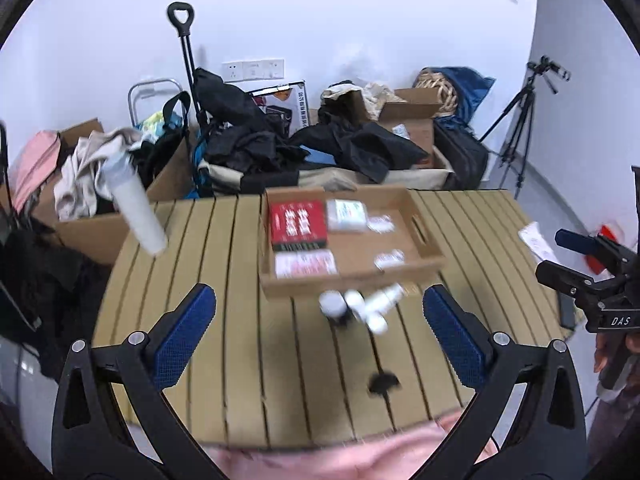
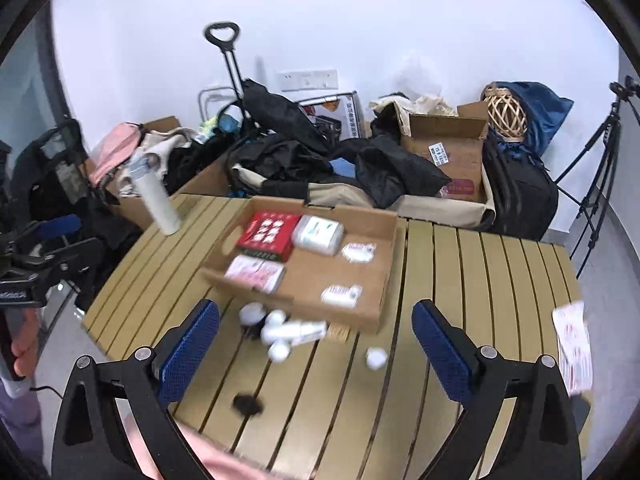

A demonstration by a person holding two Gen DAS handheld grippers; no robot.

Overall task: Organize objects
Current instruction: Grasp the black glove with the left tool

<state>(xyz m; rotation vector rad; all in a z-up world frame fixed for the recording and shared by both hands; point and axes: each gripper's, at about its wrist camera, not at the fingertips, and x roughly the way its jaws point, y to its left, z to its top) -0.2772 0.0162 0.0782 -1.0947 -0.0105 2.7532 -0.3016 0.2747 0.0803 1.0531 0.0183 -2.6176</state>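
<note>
A shallow cardboard tray (image 1: 430,240) (image 2: 388,264) sits on the slatted wooden table (image 1: 224,320) (image 2: 480,280). It holds a red box (image 1: 298,222) (image 2: 269,234), a white packet (image 1: 346,214) (image 2: 318,235) and small sachets. A cluster of white bottles (image 1: 360,306) (image 2: 286,330) lies just in front of the tray. A small white cap (image 2: 376,358) and a black clip (image 1: 383,384) (image 2: 247,403) lie nearer. My left gripper (image 1: 320,344) is open and empty above the table's near edge. My right gripper (image 2: 316,354) is open and empty too.
A tall white tumbler (image 1: 134,204) (image 2: 158,200) stands at the table's far left corner. A printed leaflet (image 1: 538,242) (image 2: 574,354) lies at the right edge. Boxes, bags and dark clothes (image 1: 320,148) pile up behind. A tripod (image 1: 516,128) stands at the right. Pink cloth (image 1: 340,456) lies at the near edge.
</note>
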